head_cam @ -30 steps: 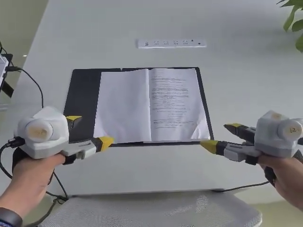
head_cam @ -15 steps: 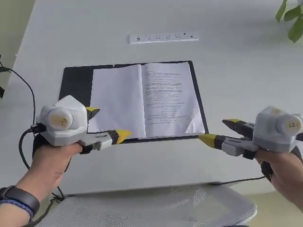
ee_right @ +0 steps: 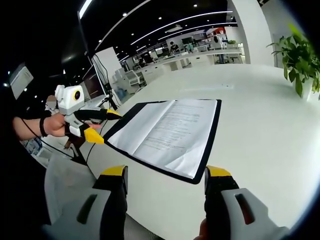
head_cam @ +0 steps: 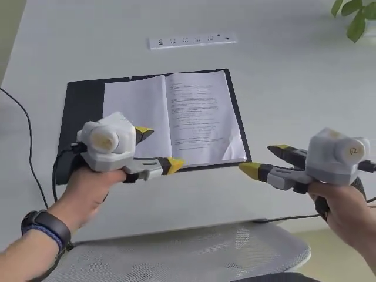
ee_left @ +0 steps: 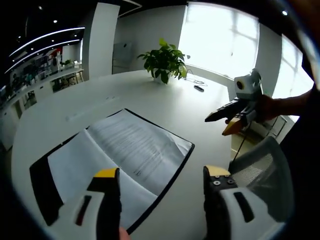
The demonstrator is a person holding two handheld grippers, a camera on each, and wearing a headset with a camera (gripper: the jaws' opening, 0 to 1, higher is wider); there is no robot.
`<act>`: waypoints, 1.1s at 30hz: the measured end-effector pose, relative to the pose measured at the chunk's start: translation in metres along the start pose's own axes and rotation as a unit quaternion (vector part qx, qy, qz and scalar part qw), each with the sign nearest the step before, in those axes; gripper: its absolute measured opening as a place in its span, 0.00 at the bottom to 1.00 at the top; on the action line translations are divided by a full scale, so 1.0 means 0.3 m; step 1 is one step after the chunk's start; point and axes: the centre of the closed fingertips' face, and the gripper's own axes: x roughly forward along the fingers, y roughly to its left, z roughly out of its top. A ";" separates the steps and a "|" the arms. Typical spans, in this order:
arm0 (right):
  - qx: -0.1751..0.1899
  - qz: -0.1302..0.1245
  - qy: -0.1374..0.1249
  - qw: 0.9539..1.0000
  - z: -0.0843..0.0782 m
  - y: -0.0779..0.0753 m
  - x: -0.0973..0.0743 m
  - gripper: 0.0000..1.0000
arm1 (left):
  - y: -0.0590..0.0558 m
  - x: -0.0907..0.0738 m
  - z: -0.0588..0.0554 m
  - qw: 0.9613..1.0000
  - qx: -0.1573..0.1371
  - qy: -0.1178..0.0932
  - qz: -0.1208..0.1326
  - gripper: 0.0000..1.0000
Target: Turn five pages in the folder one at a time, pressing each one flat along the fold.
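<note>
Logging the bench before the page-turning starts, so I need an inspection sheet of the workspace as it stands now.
Surface: white table.
Job's things: black folder lying open; blank page on the left, printed page on the right.
Clutter: white power strip beyond the folder.
Grippers: left gripper open, empty; right gripper open, empty, right of the folder.
Cables: black cable at the table's left side.
Surroundings: plant far right; mesh chair in front.

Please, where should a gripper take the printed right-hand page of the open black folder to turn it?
Grip the printed white paper page by its lower right corner, which seems slightly lifted off the black folder. Come from the right with the open right gripper, one finger under the sheet.
</note>
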 end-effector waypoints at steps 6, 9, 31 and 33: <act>0.003 -0.001 -0.003 1.000 0.001 -0.016 -0.011 0.61 | -0.034 0.103 0.033 1.000 0.004 0.003 -0.020 0.68; 0.007 -0.003 -0.006 1.000 0.003 -0.025 -0.018 0.61 | -0.052 0.147 0.032 0.999 0.009 0.015 -0.029 0.68; 0.023 -0.008 -0.012 1.000 -0.008 -0.082 -0.038 0.62 | -0.101 0.456 0.041 0.997 0.029 0.040 -0.052 0.63; 0.024 -0.007 -0.012 1.000 -0.014 -0.079 -0.038 0.62 | -0.104 0.476 0.028 0.997 0.033 0.046 -0.048 0.63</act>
